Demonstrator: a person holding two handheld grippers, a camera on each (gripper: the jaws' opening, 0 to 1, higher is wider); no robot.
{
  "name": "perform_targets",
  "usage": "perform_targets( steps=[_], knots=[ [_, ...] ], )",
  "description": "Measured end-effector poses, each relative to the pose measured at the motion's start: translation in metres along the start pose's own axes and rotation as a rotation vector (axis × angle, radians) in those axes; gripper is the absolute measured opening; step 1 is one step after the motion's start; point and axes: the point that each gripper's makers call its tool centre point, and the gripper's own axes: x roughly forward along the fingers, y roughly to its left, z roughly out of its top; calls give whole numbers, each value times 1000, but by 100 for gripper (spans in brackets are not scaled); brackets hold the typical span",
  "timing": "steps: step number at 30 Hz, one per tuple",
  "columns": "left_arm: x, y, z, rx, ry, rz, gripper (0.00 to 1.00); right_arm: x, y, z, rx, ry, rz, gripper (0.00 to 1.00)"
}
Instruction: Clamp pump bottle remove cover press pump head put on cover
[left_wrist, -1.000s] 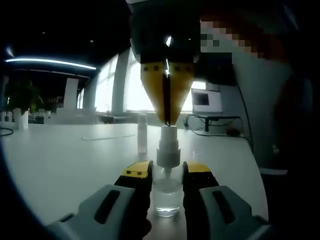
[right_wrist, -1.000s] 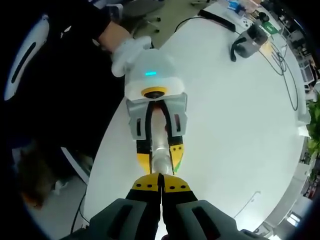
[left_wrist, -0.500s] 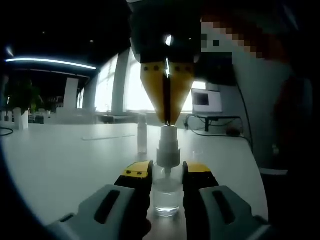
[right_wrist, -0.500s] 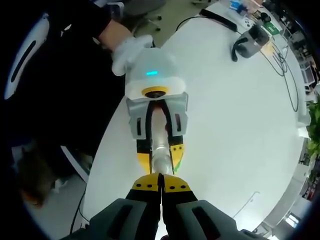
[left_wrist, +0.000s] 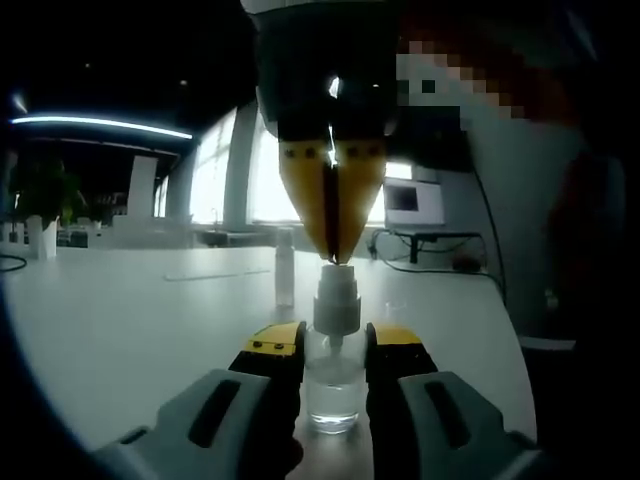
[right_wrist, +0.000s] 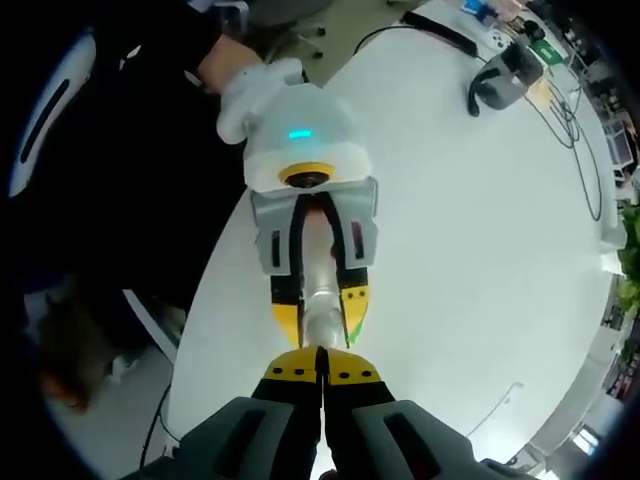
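Note:
A clear pump bottle (left_wrist: 333, 385) stands on the white table (left_wrist: 120, 320), and my left gripper (left_wrist: 333, 340) is shut on its body with the yellow pads either side. Its white pump head (left_wrist: 336, 300) is bare. From above, my right gripper (left_wrist: 333, 255) comes down shut, its yellow tips resting on top of the pump head. The clear cover (left_wrist: 285, 268) stands upright on the table behind the bottle. In the right gripper view I look down past my shut right gripper (right_wrist: 321, 372) onto the bottle (right_wrist: 318, 298) held in the left gripper (right_wrist: 321, 318).
A gloved hand (right_wrist: 250, 90) holds the left gripper near the table's (right_wrist: 480, 230) rounded edge. A black device (right_wrist: 497, 85) and cables lie at the far end. A monitor (left_wrist: 413, 200) stands at the back right. A person stands close on the right.
My right gripper has moved down a little and the pump head has sunk slightly under its tips. The left gripper and the bottle have stayed put.

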Motion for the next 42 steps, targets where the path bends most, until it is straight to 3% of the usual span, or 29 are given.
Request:
perform_targets(
  steps=[8, 35, 42],
  knots=[
    [0, 0, 0, 1, -1, -1, 15, -5, -3, 0, 6, -17, -32, 0],
    [0, 1, 0, -5, -2, -2, 15, -8, 8, 0, 20, -46, -12, 0],
    [0, 0, 0, -5, -2, -2, 15, -8, 2, 2, 22, -62, -29, 0]
  ],
)
